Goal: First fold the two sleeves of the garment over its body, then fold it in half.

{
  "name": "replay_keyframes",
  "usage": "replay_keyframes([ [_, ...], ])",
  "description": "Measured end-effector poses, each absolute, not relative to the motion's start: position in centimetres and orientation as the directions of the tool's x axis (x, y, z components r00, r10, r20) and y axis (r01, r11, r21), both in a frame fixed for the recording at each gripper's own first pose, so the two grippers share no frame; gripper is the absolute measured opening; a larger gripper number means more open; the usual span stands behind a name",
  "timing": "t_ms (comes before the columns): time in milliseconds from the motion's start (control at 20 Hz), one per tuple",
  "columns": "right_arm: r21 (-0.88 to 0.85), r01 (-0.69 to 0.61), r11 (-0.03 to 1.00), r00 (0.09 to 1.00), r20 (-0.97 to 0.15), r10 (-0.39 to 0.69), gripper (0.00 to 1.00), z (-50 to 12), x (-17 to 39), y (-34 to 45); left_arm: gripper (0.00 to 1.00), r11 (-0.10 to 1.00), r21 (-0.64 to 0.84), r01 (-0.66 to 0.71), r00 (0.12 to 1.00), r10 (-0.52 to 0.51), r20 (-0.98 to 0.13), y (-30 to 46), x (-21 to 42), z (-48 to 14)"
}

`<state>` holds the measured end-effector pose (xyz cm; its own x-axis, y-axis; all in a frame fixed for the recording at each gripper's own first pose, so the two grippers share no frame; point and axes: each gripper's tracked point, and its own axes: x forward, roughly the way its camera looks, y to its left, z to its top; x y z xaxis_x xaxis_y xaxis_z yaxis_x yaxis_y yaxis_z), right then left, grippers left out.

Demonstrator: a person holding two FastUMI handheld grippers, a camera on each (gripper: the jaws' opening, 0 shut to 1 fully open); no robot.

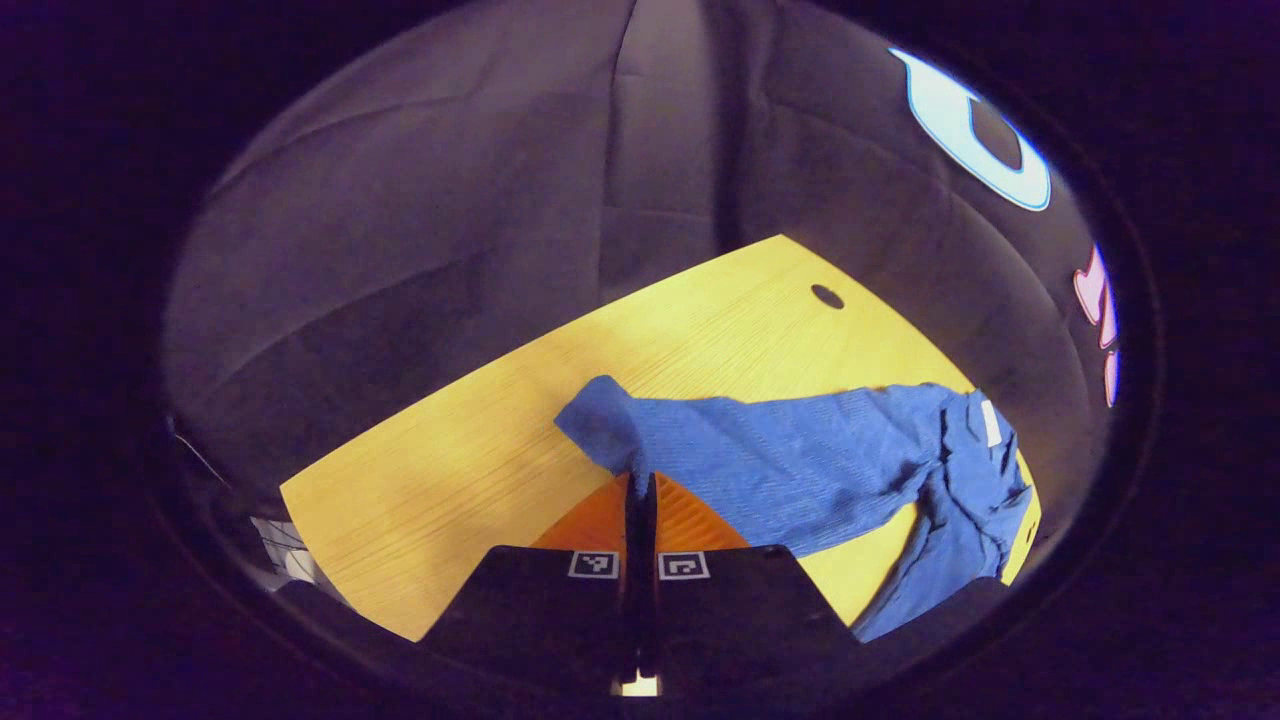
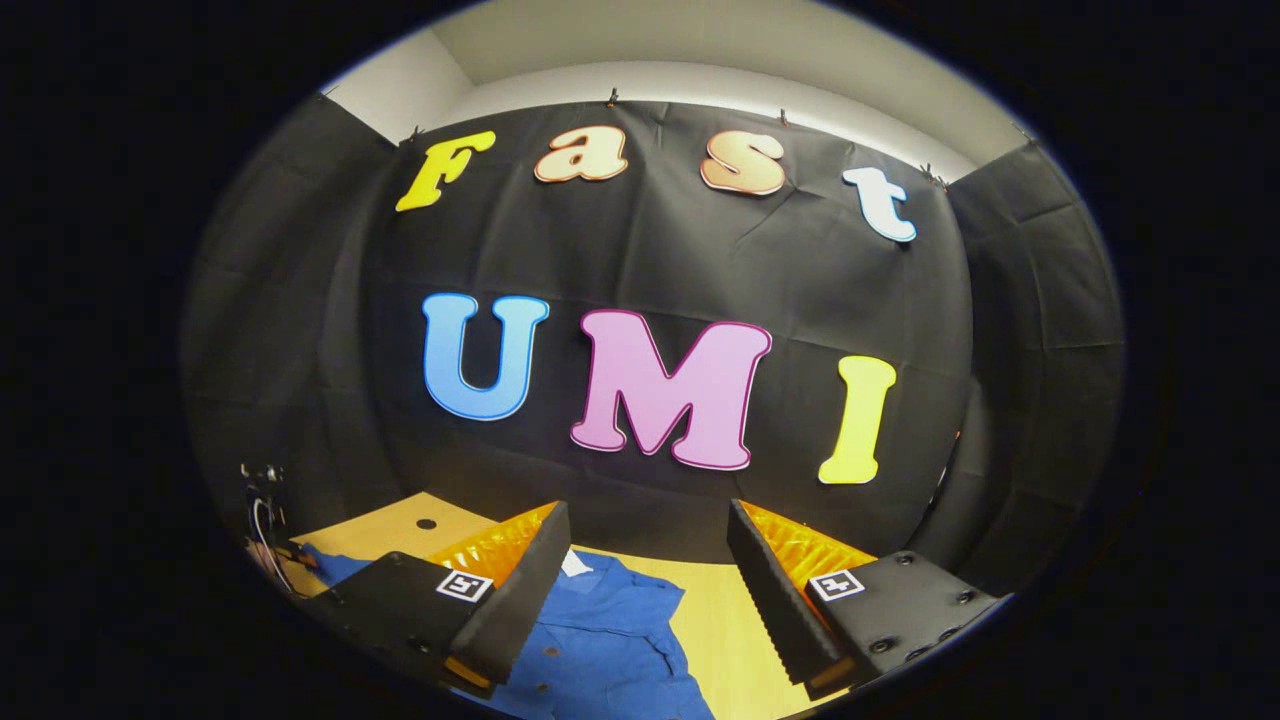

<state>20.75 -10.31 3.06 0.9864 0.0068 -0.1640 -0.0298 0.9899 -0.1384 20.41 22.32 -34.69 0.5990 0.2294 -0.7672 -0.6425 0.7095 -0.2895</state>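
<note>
Sleeve-fold step: left gripper [image 1: 640, 490] fingers pinching blue cotton shirt's sleeve [image 1: 610, 425] above yellow wooden counter [image 1: 450, 470]; next, carrying it over the body. Right gripper [image 2: 648, 575] fingers gaping wide, holding nothing.

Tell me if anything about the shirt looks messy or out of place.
The blue shirt lies rumpled, not flat; its body bunches at the wooden table edge. The left gripper pinches one sleeve cuff, pulling it out straight.

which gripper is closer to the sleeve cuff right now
Left. The left gripper is shut on the blue shirt's sleeve near its cuff. The right gripper hangs open above the shirt's body, touching nothing.
</note>
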Motion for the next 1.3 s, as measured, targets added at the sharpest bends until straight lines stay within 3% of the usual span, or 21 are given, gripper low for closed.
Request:
replay_keyframes([
  [50, -0.139, -0.022, 0.990, 0.985, -0.173, -0.003, 0.99, 2.7, 21.0, -11.1, 0.00, 0.741, -0.319, -0.591, 0.652, 0.206, -0.730, 21.2, 22.3, -32.7],
  [200, -0.128, 0.015, 0.992, 0.981, -0.189, -0.039, 0.99, 2.1, 21.7, -14.2, 0.00, 0.835, -0.376, -0.401, 0.801, 0.121, -0.586, 15.2, 29.1, -26.4],
  [350, -0.135, 0.056, 0.989, 0.976, -0.200, -0.083, 0.99, 1.4, 22.1, -17.8, 0.00, 0.881, -0.445, -0.162, 0.899, -0.054, -0.434, 4.7, 36.1, -21.8],
  [600, -0.127, 0.151, 0.980, 0.948, -0.261, -0.180, 0.99, -1.2, 20.8, -24.5, 0.00, 0.886, -0.422, 0.191, 0.844, -0.368, -0.390, -13.8, 41.8, -22.1],
  [750, -0.073, 0.203, 0.977, 0.922, -0.321, -0.215, 0.99, -3.5, 19.8, -26.8, 0.01, 0.893, -0.379, 0.242, 0.783, -0.410, -0.467, -20.0, 42.6, -24.6],
  [800, -0.058, 0.212, 0.976, 0.915, -0.340, -0.218, 0.99, -4.2, 19.4, -27.3, 0.08, 0.896, -0.371, 0.242, 0.762, -0.413, -0.498, -21.6, 42.2, -25.1],
  [950, -0.062, 0.227, 0.972, 0.895, -0.380, -0.233, 0.99, -6.6, 18.6, -28.4, 0.73, 0.906, -0.366, 0.214, 0.728, -0.398, -0.558, -23.7, 41.6, -26.7],
  [1150, -0.034, 0.248, 0.968, 0.849, -0.475, -0.234, 0.99, -11.3, 16.6, -28.1, 0.84, 0.932, -0.310, 0.185, 0.758, -0.337, -0.559, -20.8, 38.6, -25.3],
  [1300, 0.012, 0.268, 0.963, 0.804, -0.553, -0.217, 0.99, -15.6, 14.2, -26.4, 0.84, 0.954, -0.249, 0.165, 0.781, -0.281, -0.558, -15.7, 32.4, -23.7],
])
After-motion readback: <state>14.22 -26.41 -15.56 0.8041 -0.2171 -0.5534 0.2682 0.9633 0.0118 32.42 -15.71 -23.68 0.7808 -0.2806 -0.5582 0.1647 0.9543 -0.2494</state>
